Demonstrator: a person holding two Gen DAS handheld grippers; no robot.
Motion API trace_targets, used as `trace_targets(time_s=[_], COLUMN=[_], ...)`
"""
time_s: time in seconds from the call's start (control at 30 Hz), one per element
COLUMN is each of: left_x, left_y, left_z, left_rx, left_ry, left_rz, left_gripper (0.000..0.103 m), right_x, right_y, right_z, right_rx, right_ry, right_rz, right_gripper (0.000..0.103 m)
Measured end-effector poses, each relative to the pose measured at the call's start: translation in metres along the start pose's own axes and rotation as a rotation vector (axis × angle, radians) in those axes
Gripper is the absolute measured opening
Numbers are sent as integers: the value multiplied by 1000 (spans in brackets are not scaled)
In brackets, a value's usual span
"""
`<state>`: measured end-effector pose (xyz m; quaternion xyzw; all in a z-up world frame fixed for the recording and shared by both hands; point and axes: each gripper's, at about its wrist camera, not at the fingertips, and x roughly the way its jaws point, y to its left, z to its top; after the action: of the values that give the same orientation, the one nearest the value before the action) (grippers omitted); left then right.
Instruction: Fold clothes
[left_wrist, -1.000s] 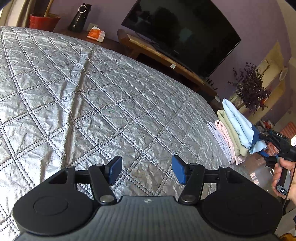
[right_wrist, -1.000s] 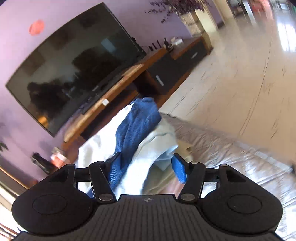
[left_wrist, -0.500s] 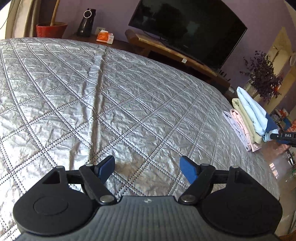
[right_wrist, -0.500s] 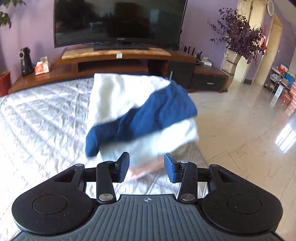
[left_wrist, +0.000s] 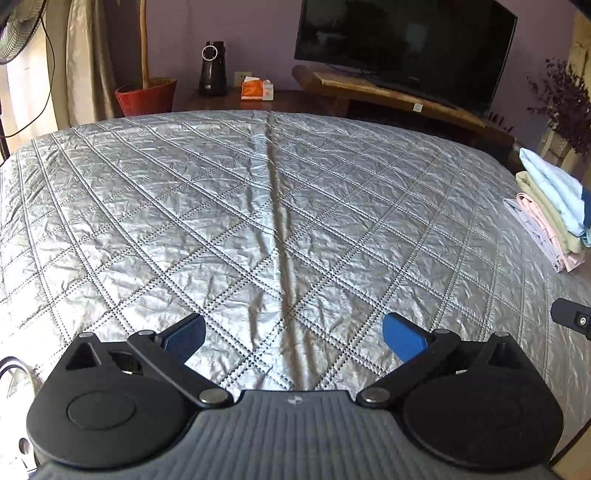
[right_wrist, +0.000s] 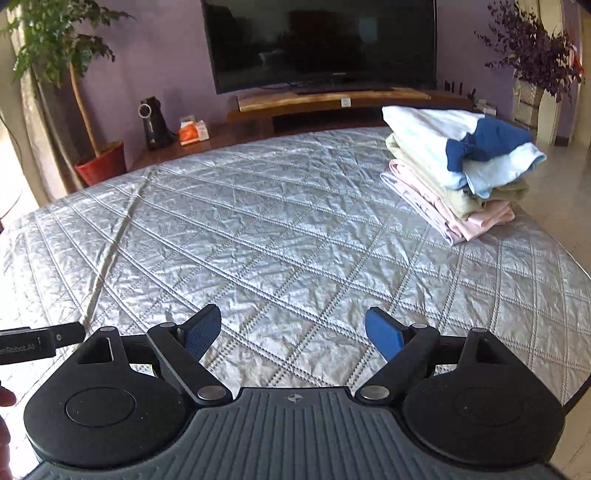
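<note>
Silver quilted bed (left_wrist: 258, 206) is lying bare beneath both tools now; the right tool (right_wrist: 293, 334), earlier closing on the folded clothes (right_wrist: 454, 162), is gaping wide, withdrawn; the left tool (left_wrist: 293, 338) is spreading wider; the clothes are sitting stacked at the bed's far right edge, before the television (right_wrist: 321, 40).

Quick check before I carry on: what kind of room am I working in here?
Most likely a home bedroom or living room: a quilted silver bedspread carrying a stack of folded clothes, with a large television on a wooden stand beyond.
</note>
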<state>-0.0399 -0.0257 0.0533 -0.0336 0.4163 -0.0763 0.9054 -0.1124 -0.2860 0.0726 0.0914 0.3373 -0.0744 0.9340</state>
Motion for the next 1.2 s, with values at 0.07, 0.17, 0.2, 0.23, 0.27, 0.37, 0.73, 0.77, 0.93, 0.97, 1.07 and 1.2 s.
trace_targets(time_s=[0.07, 0.17, 0.2, 0.23, 0.27, 0.37, 0.73, 0.77, 0.93, 0.97, 1.07, 1.2], left_x=[-6, -22, -31, -43, -53, -84, -181, -188, -208, -211, -221, -231], left_y=[10, 17, 18, 19, 20, 21, 4, 0, -18, -20, -23, -18], left_z=[0, -2, -3, -6, -9, -20, -57, -61, -71, -72, -78, -81], left_rx=[-46, -42, -33, -28, -30, -41, -61, -49, -13, -10, -4, -40], left_ry=[40, 85, 86, 77, 71, 74, 88, 81, 77, 75, 63, 57], left_rz=[-3, 63, 79, 78, 72, 64, 22, 20, 7, 1, -5, -18], left_gripper=[102, 102, 102, 102, 102, 102, 102, 102, 102, 102, 102, 102], right_x=[-1, -11, -18, -27, -37, -68, -151, -153, -164, -164, -167, -169], right_y=[5, 2, -3, -6, -3, 4, 25, 23, 23, 25, 32, 40], right_z=[1, 1, 0, 0, -3, -12, -57, -59, -66, -66, -68, -71], right_rx=[-11, 43, 83, 117, 113, 102, 83, 83, 78, 67, 39, 17], right_ry=[1, -11, -30, -48, -54, -73, -59, -62, -70, -71, -71, -34], right_rz=[13, -8, 6, 19, 30, 62, 160, 171, 218, 221, 227, 212], right_gripper=[91, 91, 91, 91, 91, 91, 103, 103, 103, 103, 103, 103])
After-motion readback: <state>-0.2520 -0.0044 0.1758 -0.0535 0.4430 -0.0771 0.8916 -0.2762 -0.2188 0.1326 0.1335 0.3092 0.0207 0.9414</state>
